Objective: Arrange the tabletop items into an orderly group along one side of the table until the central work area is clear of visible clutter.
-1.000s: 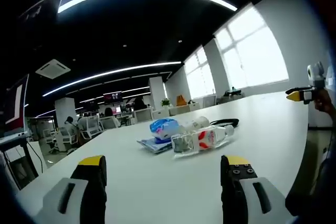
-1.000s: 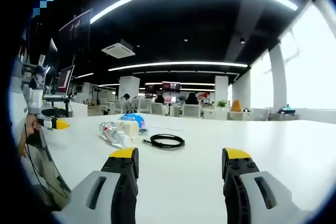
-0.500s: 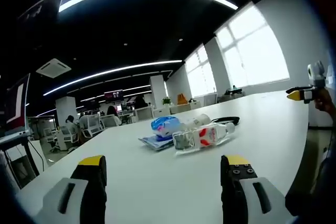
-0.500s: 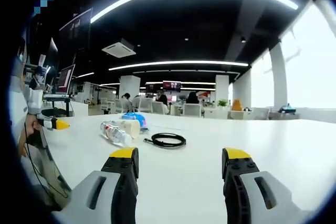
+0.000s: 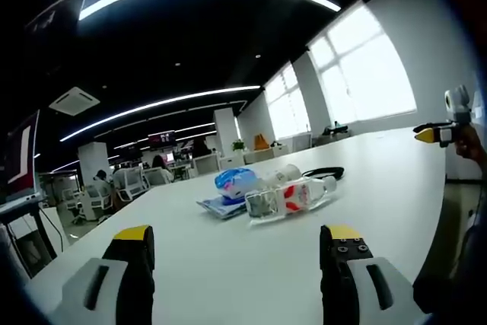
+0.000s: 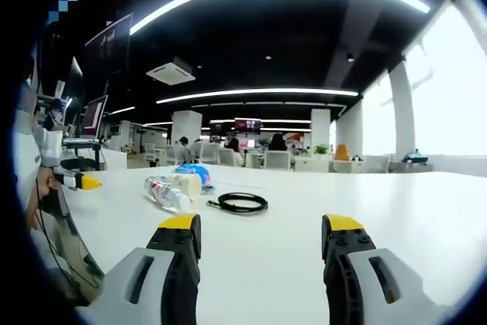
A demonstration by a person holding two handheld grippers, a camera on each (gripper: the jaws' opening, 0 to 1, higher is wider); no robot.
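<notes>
Hovering still, both tongs (image 5: 236, 245) (image 6: 259, 237) gape wide and empty; bottle (image 5: 289, 199), pouch (image 5: 234, 184) and cable (image 6: 238, 203) sit untouched mid-bench (image 5: 228, 264).

No legible text anywhere. Red-and-white label on clear plastic bottle (image 5: 291, 199) lying on white table (image 5: 396, 180): print too small, blurred. Blue-and-white printed packet (image 5: 233, 183) just beside it: markings unreadable. Far wall-mounted screen (image 6: 247, 125) w/ reddish glow: nothing readable.
</notes>
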